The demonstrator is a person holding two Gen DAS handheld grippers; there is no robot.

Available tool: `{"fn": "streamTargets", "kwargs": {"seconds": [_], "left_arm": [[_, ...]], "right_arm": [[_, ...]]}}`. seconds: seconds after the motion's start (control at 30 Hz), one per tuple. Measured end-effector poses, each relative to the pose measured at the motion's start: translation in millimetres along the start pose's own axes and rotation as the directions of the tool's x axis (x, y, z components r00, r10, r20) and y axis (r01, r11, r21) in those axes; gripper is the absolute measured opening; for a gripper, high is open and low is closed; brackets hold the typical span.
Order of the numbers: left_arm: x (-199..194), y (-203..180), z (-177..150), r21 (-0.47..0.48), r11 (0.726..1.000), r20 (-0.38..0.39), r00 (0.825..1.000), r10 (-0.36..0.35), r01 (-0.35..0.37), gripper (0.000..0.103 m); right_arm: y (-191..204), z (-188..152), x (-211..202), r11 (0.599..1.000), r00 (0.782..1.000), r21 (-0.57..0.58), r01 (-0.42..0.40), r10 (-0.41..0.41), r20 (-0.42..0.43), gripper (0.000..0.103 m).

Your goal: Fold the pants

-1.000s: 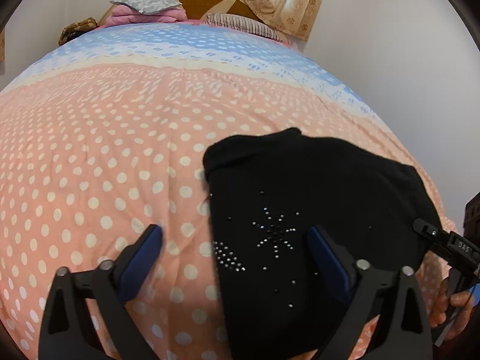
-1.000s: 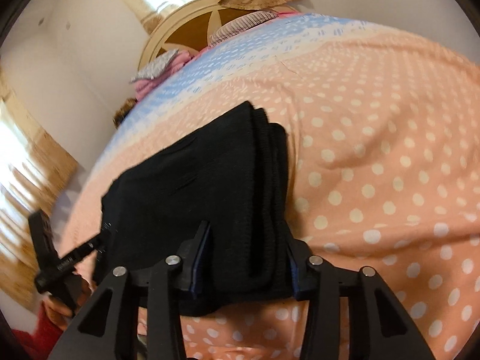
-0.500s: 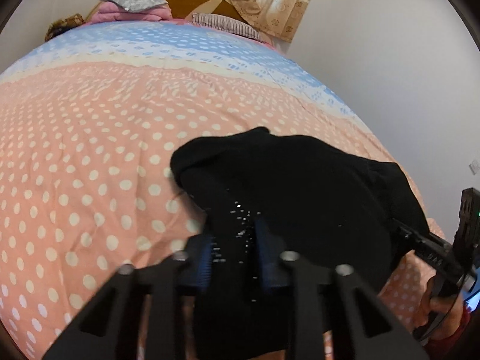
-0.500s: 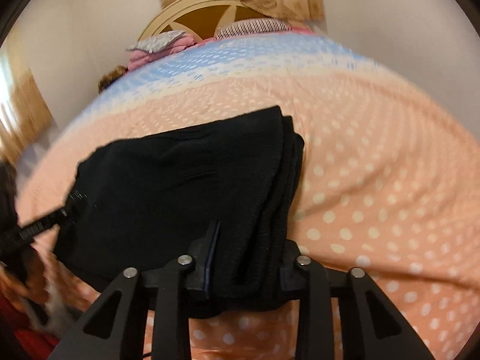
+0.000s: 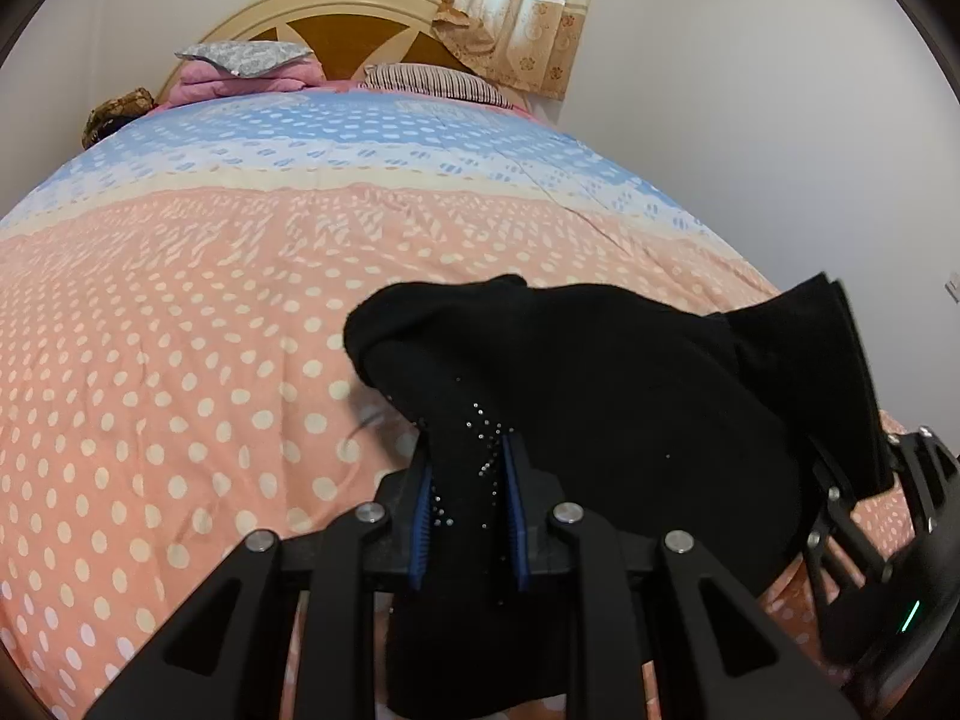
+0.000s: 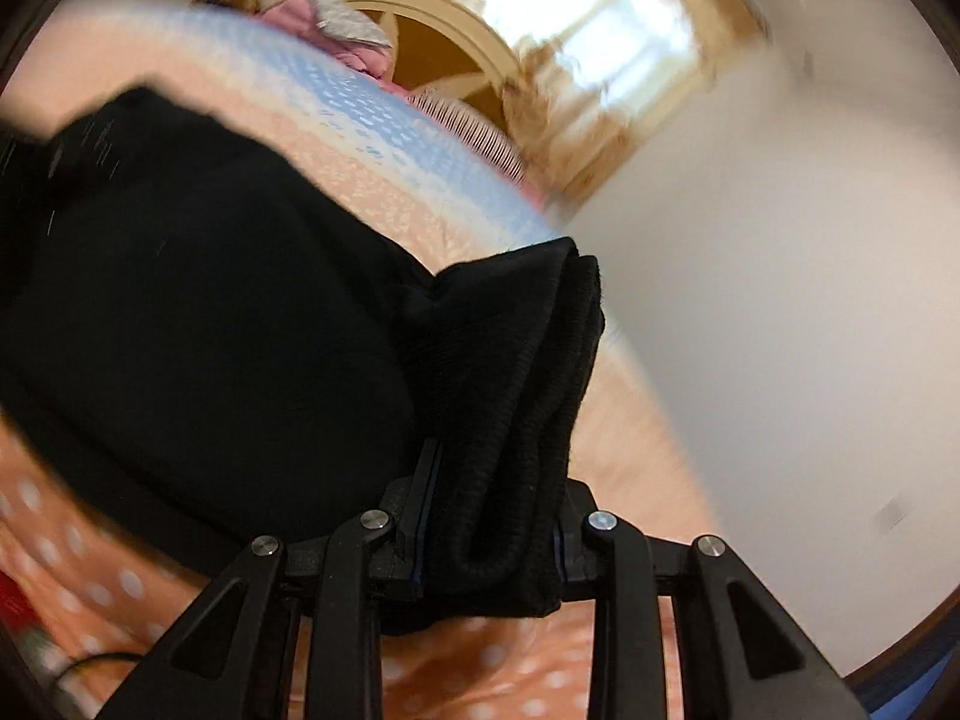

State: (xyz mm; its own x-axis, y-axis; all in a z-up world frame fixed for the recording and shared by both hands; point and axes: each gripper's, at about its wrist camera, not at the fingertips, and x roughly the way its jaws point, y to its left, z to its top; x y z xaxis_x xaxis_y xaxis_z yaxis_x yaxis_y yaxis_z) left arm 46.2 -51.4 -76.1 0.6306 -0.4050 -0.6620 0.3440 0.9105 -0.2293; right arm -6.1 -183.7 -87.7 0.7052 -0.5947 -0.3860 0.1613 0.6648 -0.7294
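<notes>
The folded black pants (image 5: 600, 396) with small rhinestones lie across the near right part of the bed, their near edges raised. My left gripper (image 5: 465, 468) is shut on the studded left end of the pants. My right gripper (image 6: 492, 480) is shut on the thick ribbed end of the pants (image 6: 210, 312) and holds it lifted and tilted; it also shows at the right edge of the left wrist view (image 5: 864, 480). The right wrist view is motion-blurred.
The bed has a peach and blue polka-dot cover (image 5: 180, 312). Pillows and folded bedding (image 5: 246, 69) sit by the wooden headboard (image 5: 336, 24). A white wall (image 5: 750, 120) runs close along the bed's right side. Curtains (image 5: 510, 6) hang behind.
My left gripper closed on the studded end of the pants. Both grippers have lifted their ends off the bed, and the right one has swung and tilted to the right.
</notes>
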Motion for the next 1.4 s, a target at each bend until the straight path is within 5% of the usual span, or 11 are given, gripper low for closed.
{"fn": "streamTargets", "kwargs": {"seconds": [0.1, 0.23, 0.33, 0.43, 0.5, 0.57, 0.63, 0.9, 1.03, 1.4], "left_arm": [[4, 2, -1, -0.004, 1.0, -0.01, 1.0, -0.005, 0.005, 0.022], [2, 7, 2, -0.02, 0.999, -0.003, 0.999, -0.034, 0.034, 0.022], [-1, 11, 7, -0.041, 0.997, 0.002, 0.998, -0.062, 0.062, 0.021], [-9, 10, 17, -0.021, 0.997, 0.025, 0.997, -0.069, 0.069, 0.019], [-13, 8, 25, -0.002, 0.998, 0.036, 0.997, -0.064, 0.065, 0.015], [-17, 8, 35, 0.01, 0.998, 0.045, 0.997, -0.056, 0.055, 0.014], [-18, 11, 44, 0.013, 0.999, 0.051, 0.998, -0.041, 0.04, 0.014], [-21, 34, 58, 0.0, 1.0, 0.075, 0.997, -0.023, 0.023, 0.013], [-21, 43, 57, -0.019, 1.0, 0.081, 0.997, -0.019, 0.021, 0.013], [-31, 83, 88, -0.036, 0.991, 0.124, 0.984, 0.13, -0.126, 0.013]], "right_arm": [[25, 2, -15, 0.989, 0.995, -0.114, 0.093, -0.087, 0.056, 0.03], [5, 6, -10, 0.997, 0.998, 0.047, -0.054, 0.053, 0.019, 0.029], [-29, 9, -1, 0.968, 0.984, 0.18, -0.176, 0.179, -0.001, 0.027], [-77, 7, 18, 0.854, 0.932, 0.401, -0.331, 0.362, -0.003, 0.027], [-111, 2, 32, 0.728, 0.883, 0.547, -0.413, 0.468, 0.043, 0.027], [-127, 4, 40, 0.647, 0.852, 0.614, -0.452, 0.516, 0.084, 0.026], [-137, 15, 41, 0.613, 0.838, 0.627, -0.481, 0.531, 0.123, 0.026], [-112, 56, 25, 0.659, 0.84, 0.545, -0.518, 0.513, 0.177, 0.026], [-109, 58, 32, 0.639, 0.83, 0.557, -0.53, 0.526, 0.187, 0.026], [-79, 113, 36, 0.624, 0.79, 0.5, -0.601, 0.557, 0.254, 0.026]]}}
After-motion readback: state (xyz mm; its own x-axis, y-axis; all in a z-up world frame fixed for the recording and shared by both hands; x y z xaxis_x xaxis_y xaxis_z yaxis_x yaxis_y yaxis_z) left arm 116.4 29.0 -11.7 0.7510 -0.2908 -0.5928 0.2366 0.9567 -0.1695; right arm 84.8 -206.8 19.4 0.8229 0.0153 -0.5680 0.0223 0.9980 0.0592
